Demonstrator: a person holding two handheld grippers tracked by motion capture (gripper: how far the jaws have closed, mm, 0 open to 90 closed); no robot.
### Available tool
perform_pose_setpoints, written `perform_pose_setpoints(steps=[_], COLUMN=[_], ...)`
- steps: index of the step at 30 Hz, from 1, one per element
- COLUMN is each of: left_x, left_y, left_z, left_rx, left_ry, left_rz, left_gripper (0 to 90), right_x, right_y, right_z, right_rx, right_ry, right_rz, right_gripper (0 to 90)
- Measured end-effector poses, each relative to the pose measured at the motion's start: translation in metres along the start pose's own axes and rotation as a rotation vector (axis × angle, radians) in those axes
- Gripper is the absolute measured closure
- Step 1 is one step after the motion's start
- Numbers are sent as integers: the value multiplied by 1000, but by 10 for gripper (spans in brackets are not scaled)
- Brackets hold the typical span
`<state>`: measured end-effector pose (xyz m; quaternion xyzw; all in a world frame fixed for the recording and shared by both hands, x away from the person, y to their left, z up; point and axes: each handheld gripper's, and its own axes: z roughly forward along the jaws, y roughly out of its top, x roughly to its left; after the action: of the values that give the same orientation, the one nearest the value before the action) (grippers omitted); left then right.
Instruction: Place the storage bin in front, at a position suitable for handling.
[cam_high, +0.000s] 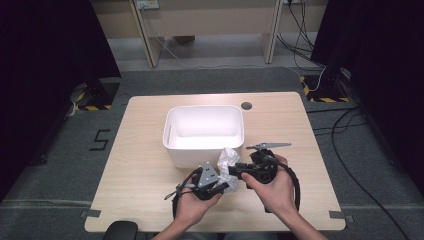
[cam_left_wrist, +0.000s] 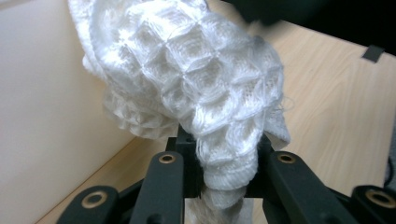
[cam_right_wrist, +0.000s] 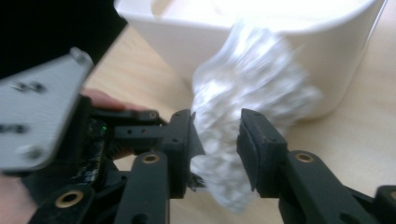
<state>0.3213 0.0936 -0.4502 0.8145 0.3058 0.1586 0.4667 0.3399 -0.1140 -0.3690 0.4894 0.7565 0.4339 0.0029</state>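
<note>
Work in hand: passing a white knitted cloth (cam_left_wrist: 196, 88) between two hand-held grippers, just in front of a white bin (cam_high: 204, 131) on the counter (cam_high: 135, 165).
Left gripper (cam_high: 220, 186): its fingers (cam_left_wrist: 161, 179) are clenched on the lower, bunched end of the cloth; in the left gripper view the fabric is squeezed narrow between them and billows out above.
Right gripper (cam_high: 235, 172): its fingers (cam_right_wrist: 261, 144) are released; in the right gripper view the cloth stands in the gap, brushing the left pad and clear of the right one, so nothing is pinched.
Cloth, relative to fingers: it rises from the left fingers, passes between the right fingers, and its loose top leans toward the near wall of the bin, outside it.
Bin, relative to fingers: just beyond both pairs, open side up, nothing visible inside from the high view.
Done, by my reading: the cloth is off the counter and the hold sits with the left gripper.
Left, by my reading: carry the cloth over the near rim, let it go inside the bin, and draw both grippers clear.
</note>
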Motion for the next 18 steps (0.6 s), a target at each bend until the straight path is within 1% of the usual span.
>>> perform_pose_setpoints(steps=[1, 2, 3, 4, 6, 7, 8, 9, 10, 11, 13, 14, 16, 18], left_x=[2, 7, 10, 14, 21, 26, 30, 33, 37, 41, 49, 53, 61, 69], left_y=[-1, -4, -6, -9, -13, -17, -20, -22, -26, -28, -32, -34, -39, -43], left_z=[-4, -10, -16, -22, -33, -41, -47, -52, -60, -66, -77, -81, -89, -94], left_rx=[1, -5, -2, -9, -10, -19, -16, -13, -23, -17, -21, -15, -20, -26], left_ry=[10, 23, 38, 55, 76, 96, 115, 126, 143, 169, 217, 227, 252, 267], left_rz=[1, -8, -11, -18, -41, -53, -50, -55, -65, -56, -50, -50, -59, -67], left_gripper=[747, 748, 749, 749, 750, 750, 750, 751, 751, 751, 750, 750, 750, 750], right_x=[0, -1, -4, -7, -15, -18, -25, -30, -33, -39, -46, -50, -55, -56], right_y=[4, 7, 14, 19, 30, 34, 40, 45, 48, 52, 57, 59, 62, 64], right_z=[-5, -9, -13, -15, -16, -15, -12, -9, -6, -1, 8, 14, 22, 27], right_rx=[-26, -43, -74, -93, -122, -132, -139, -145, -146, -146, -144, -134, -126, -114], right_ry=[-10, -26, -53, -73, -121, -139, -170, -188, -202, -223, -227, -241, -257, -249], right_rz=[-6, -15, -26, -21, -24, -24, -25, -14, -14, -9, 6, 7, -5, -4], right_gripper=[614, 610, 601, 595, 581, 572, 571, 570, 570, 573, 573, 573, 577, 578])
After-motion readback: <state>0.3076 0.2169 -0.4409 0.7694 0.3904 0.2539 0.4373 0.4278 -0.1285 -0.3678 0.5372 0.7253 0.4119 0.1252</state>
